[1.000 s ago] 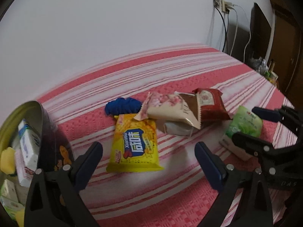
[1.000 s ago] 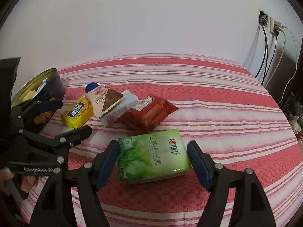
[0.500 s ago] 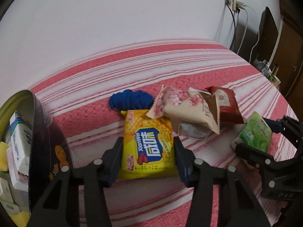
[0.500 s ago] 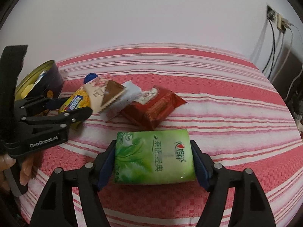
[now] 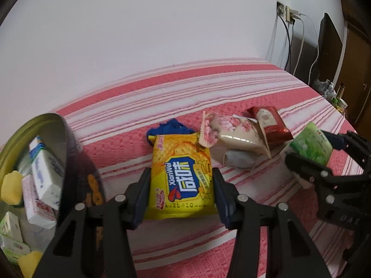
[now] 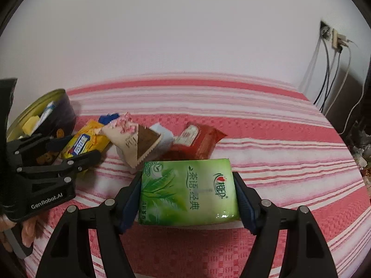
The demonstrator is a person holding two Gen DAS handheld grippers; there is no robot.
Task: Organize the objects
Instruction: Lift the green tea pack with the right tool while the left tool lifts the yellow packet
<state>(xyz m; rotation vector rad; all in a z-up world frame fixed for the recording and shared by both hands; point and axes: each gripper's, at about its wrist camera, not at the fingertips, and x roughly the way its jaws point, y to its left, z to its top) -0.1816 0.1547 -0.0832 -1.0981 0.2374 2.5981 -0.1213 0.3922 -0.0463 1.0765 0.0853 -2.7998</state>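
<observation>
A yellow cracker packet lies on the red-and-white striped cloth, and my left gripper is shut on it, a pad pressed on each long side. My right gripper is shut on a green tissue pack, which fills the gap between its pads. Seen from the left wrist, the right gripper holds that pack at the far right. In the right wrist view the left gripper clasps the yellow packet.
A round tin with several small boxes and yellow pieces stands at the left. Between the grippers lie a pink-and-beige snack bag, a red packet, a pale packet and a blue thing. Wall sockets with cables hang at the right.
My left gripper moved forward and closed from wide open onto the yellow packet. My right gripper closed a little onto the green tissue pack, which now sits closer and squarer between its pads.
</observation>
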